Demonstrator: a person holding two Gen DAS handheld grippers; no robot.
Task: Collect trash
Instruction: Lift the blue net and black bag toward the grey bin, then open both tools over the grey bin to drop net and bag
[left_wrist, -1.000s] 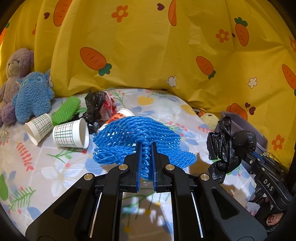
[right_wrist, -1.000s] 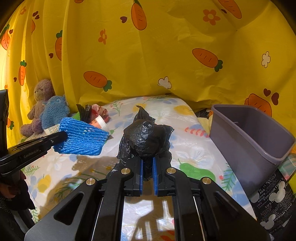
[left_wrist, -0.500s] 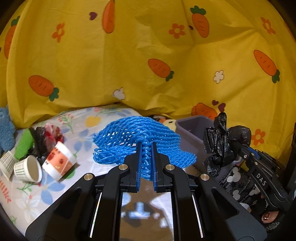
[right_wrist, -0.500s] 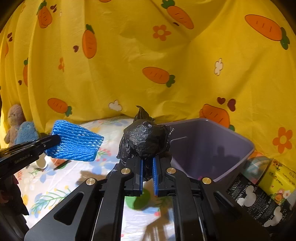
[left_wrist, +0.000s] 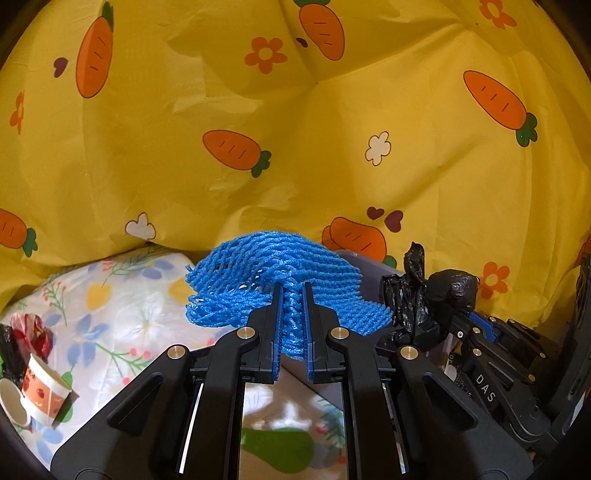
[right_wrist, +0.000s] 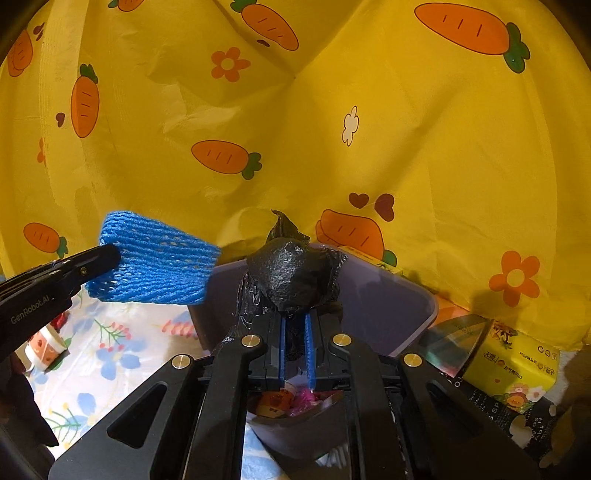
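My left gripper (left_wrist: 291, 295) is shut on a blue foam net (left_wrist: 258, 273) and holds it in the air at the left rim of the grey bin (right_wrist: 399, 302); the net also shows in the right wrist view (right_wrist: 155, 266). My right gripper (right_wrist: 294, 325) is shut on a crumpled black plastic bag (right_wrist: 295, 277) and holds it over the open bin. The bag also shows in the left wrist view (left_wrist: 428, 295). Some trash (right_wrist: 291, 398) lies inside the bin.
A paper cup with a red print (left_wrist: 40, 387) and red and black wrappers (left_wrist: 26, 332) lie on the floral cloth (left_wrist: 122, 325) at the left. A yellow carrot curtain (left_wrist: 295, 129) hangs behind. A yellow tissue pack (right_wrist: 513, 362) and a black box (right_wrist: 491, 410) sit right of the bin.
Both grippers have swung right from the table towards the bin, each keeping its load. The right gripper now holds the black bag over the bin's opening.
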